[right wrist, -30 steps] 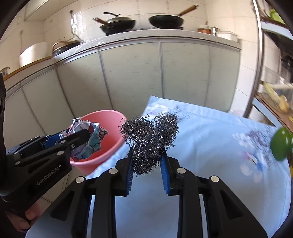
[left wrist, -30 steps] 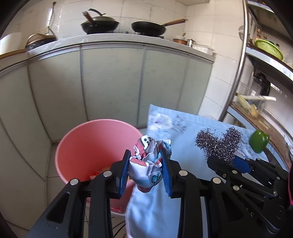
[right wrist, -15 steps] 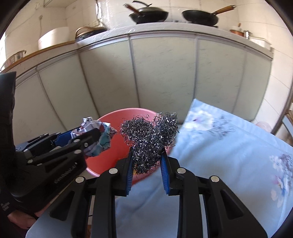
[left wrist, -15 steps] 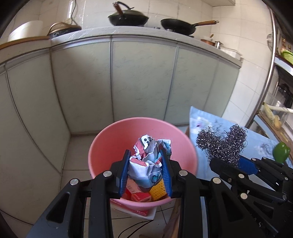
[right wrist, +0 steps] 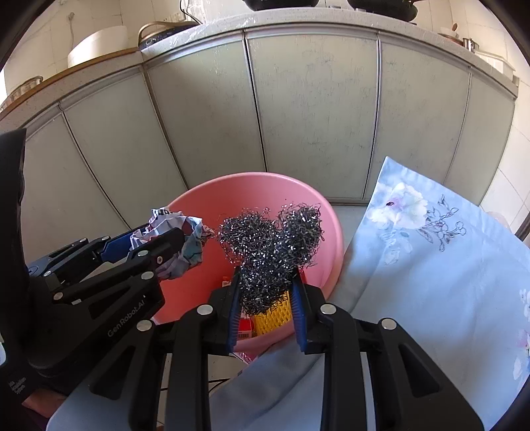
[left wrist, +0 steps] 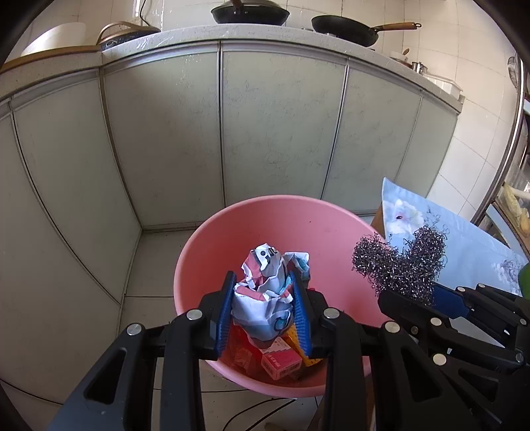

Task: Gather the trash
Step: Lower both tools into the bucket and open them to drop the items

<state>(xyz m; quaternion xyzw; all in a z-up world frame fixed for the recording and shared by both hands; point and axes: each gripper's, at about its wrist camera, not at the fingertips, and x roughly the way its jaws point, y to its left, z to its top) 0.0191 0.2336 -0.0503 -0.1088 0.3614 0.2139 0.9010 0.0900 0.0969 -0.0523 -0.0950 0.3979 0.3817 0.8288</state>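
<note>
One gripper (right wrist: pixel 159 245) reads "GenRobot.AI".

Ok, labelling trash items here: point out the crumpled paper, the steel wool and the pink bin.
crumpled paper (left wrist: pixel 265 298), left wrist view, centre of the wad
steel wool (right wrist: pixel 270 247), right wrist view, middle of the tangle
pink bin (left wrist: pixel 275 222), left wrist view, inner back wall

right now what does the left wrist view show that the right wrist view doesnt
Only the left wrist view shows the frying pan whole on the counter and a red box in the pink bucket. Only the right wrist view shows the wide floral cloth and yellow mesh. Both show left tongs gripping crumpled paper and right tongs gripping the steel wool over the bucket.
</note>
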